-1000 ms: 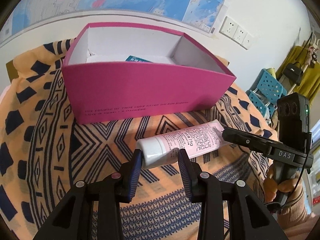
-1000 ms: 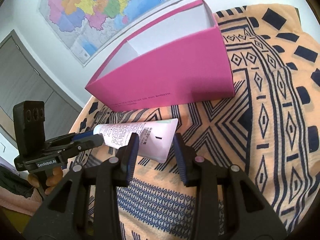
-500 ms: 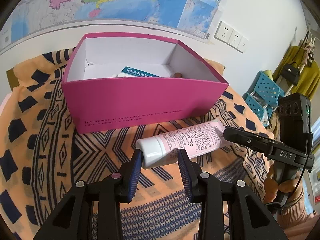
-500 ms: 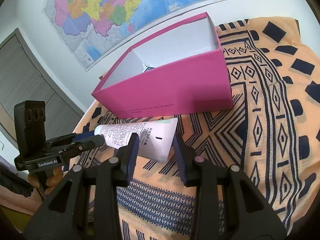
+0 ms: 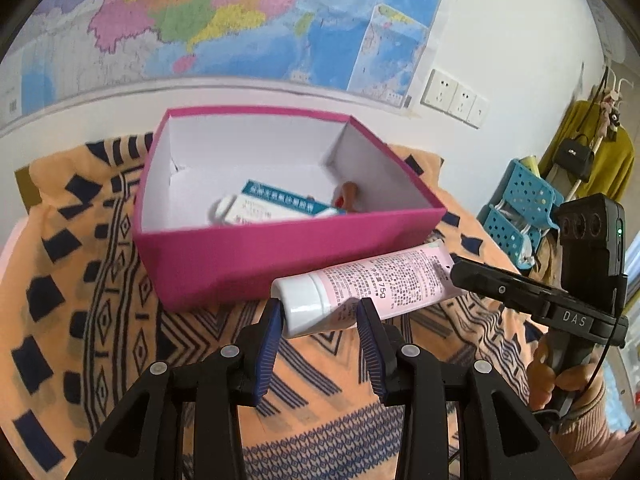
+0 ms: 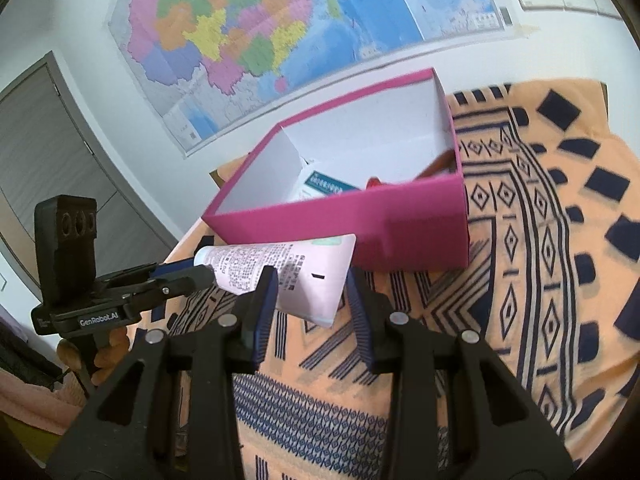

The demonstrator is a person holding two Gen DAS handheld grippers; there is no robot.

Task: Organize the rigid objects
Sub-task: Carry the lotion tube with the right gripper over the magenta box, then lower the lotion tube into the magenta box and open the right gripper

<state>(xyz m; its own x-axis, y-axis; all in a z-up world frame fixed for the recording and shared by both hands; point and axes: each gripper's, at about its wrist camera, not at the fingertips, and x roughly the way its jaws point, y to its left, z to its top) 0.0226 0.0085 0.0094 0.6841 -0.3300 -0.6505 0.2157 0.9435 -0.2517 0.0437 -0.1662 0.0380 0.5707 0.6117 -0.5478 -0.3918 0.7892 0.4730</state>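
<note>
A pink tube with a white cap [image 5: 376, 284] hangs level above the patterned cloth, just in front of the magenta box [image 5: 280, 256]. My left gripper [image 5: 320, 320] is shut on its cap end. My right gripper [image 6: 310, 292] is shut on its flat crimped end [image 6: 320, 284]. Each gripper shows in the other's view: the right gripper [image 5: 476, 276] at the tube's right, the left gripper [image 6: 188, 276] at its left, both held by hands. The open box [image 6: 360, 216] holds a teal and white carton [image 5: 280, 200], a white item and an orange-red item [image 5: 348, 194].
An orange cloth with dark blue patterns [image 6: 540, 280] covers the table. Behind the box, a wall carries a map [image 5: 260, 20] and sockets [image 5: 452, 96]. A blue plastic basket [image 5: 524, 208] and hanging clothes stand at the right. A grey door [image 6: 48, 152] is at the left.
Both grippers have risen with the tube held between them, off the cloth. The views now look down into the box, showing more of its contents.
</note>
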